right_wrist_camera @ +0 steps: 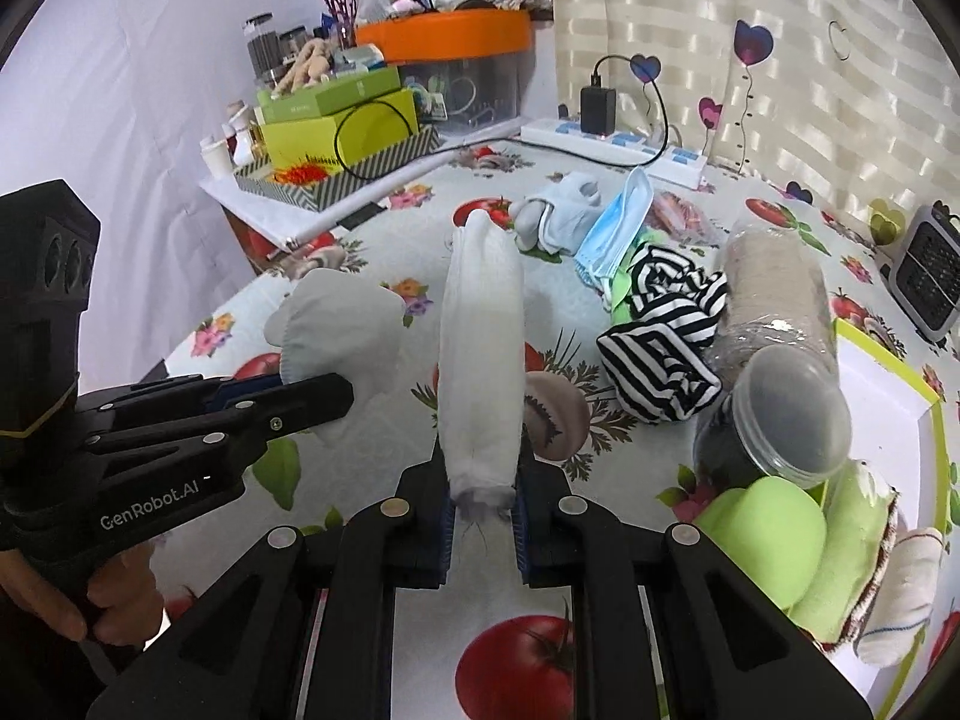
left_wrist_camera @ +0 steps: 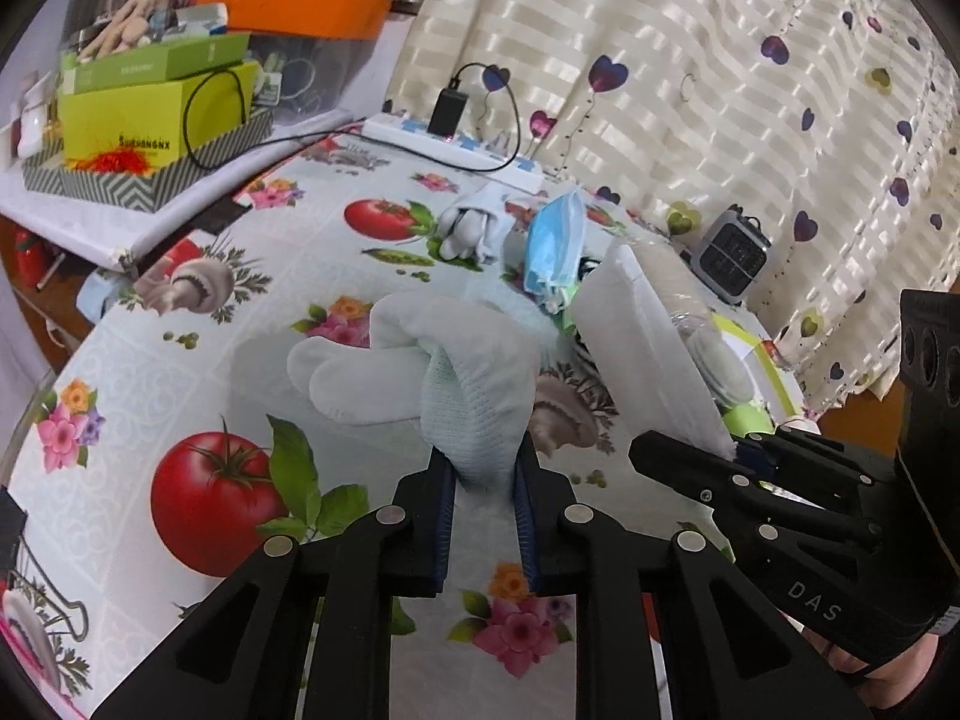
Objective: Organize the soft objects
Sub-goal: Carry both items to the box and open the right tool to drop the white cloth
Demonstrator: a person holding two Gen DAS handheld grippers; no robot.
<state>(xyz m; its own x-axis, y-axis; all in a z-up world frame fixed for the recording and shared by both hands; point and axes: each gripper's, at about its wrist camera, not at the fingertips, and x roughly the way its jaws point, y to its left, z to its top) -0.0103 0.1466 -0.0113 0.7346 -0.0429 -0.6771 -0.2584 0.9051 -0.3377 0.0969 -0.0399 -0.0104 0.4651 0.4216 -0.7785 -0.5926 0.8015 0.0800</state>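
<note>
My left gripper (left_wrist_camera: 483, 477) is shut on the cuff of a white sock (left_wrist_camera: 462, 372) folded over above the flowered tablecloth; it also shows in the right wrist view (right_wrist_camera: 336, 330). My right gripper (right_wrist_camera: 483, 498) is shut on the end of a second white sock (right_wrist_camera: 480, 354), held stretched and upright; it shows in the left wrist view (left_wrist_camera: 636, 354). Further back lie a pale blue sock bundle (right_wrist_camera: 558, 222), a blue face mask (right_wrist_camera: 618, 228) and a black-and-white striped cloth (right_wrist_camera: 660, 336).
A clear plastic jar (right_wrist_camera: 774, 360) lies on its side by a white tray with a green rim (right_wrist_camera: 924, 414) holding green soft items (right_wrist_camera: 762, 534). A power strip (right_wrist_camera: 618, 141), a small heater (right_wrist_camera: 927, 270) and stacked boxes (right_wrist_camera: 342, 132) stand behind.
</note>
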